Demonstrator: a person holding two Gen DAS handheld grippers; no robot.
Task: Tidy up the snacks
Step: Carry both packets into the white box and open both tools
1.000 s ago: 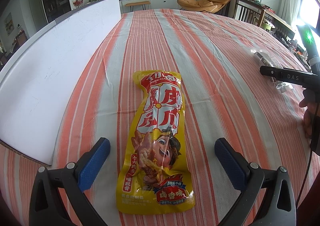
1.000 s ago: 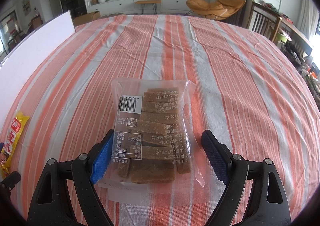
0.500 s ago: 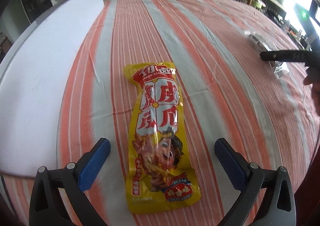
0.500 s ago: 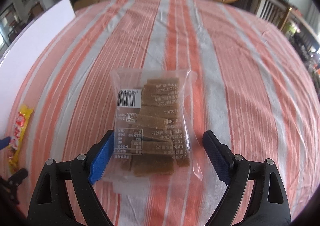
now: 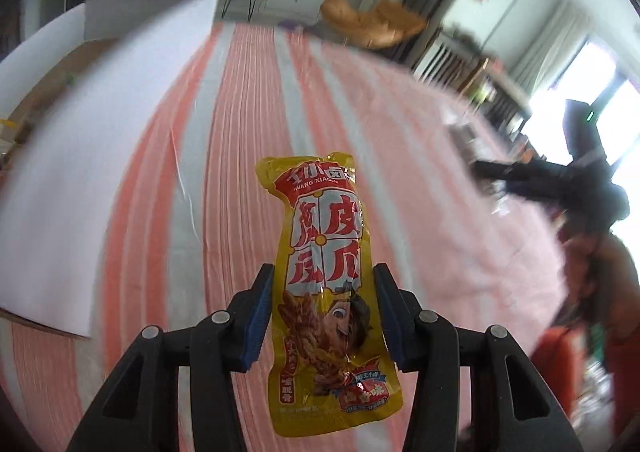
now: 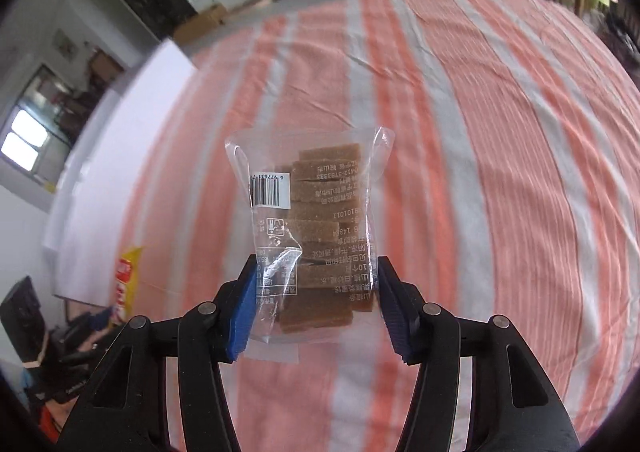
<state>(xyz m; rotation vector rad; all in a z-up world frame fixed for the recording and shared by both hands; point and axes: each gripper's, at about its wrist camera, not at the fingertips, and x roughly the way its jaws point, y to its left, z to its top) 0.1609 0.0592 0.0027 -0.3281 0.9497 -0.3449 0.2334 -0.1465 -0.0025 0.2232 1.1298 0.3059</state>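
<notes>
My left claw (image 5: pixel 323 318) is closing on the yellow snack pouch (image 5: pixel 328 292), my right claw (image 6: pixel 314 310) on the clear bag of brown bars (image 6: pixel 316 236). Both packs are now lifting off the striped surface (image 5: pixel 224 180), so sorting is starting.

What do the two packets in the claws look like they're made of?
Yellow snack packet: glossy printed plastic film, judging by the glare and crinkles; it could be foil-lined. Clear bag of brown slabs: thin transparent plastic, since the contents show through and it creases sharply; the barcode label looks like paper.
</notes>
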